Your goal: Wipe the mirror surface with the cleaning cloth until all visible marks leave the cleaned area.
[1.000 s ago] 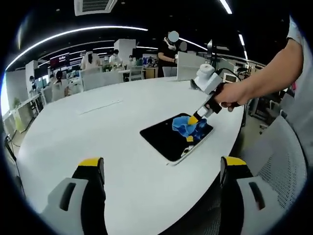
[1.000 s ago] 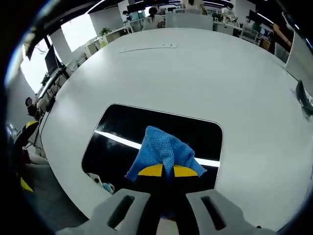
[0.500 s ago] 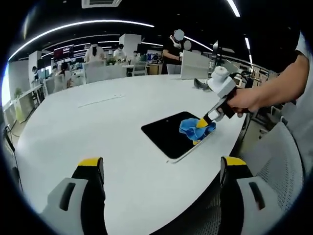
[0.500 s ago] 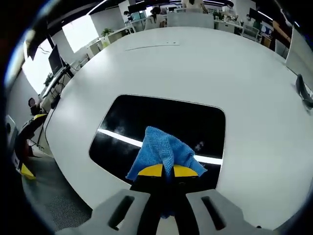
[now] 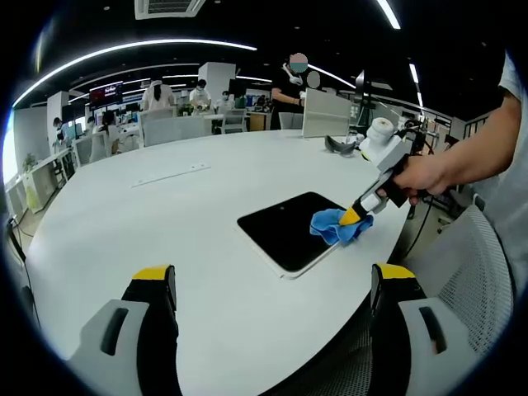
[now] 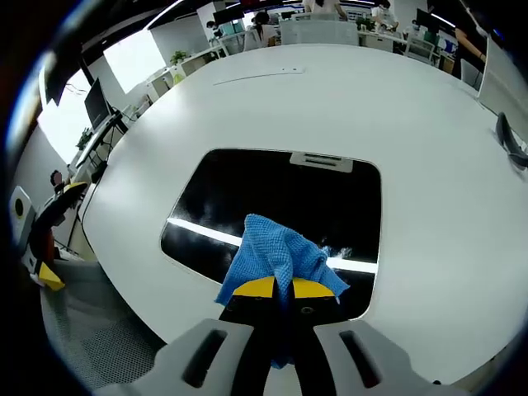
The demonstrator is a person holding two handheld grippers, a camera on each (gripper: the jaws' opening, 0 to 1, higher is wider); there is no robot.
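A dark rectangular mirror [image 5: 290, 229] [image 6: 280, 206] lies flat on the white table [image 5: 165, 223], near its right edge. A crumpled blue cloth [image 5: 337, 226] [image 6: 279, 256] rests on the mirror's near right corner, and my right gripper [image 5: 356, 216] [image 6: 282, 288] is shut on it, held by a person's hand [image 5: 412, 177]. A bright light streak reflects across the glass below the cloth. In the left gripper view my left gripper [image 5: 272, 285] stands open over the table's front edge, well short of the mirror, with nothing between its jaws.
A dark object [image 5: 340, 145] lies on the table's far right [image 6: 513, 153]. A mesh office chair [image 5: 462, 272] stands beside the table's right edge. Desks, monitors and people fill the room behind. A thin strip [image 5: 169, 175] lies on the table farther back.
The right gripper has dragged the cloth across the mirror toward its outer corner at the table's edge. The left gripper has stayed open and almost still.
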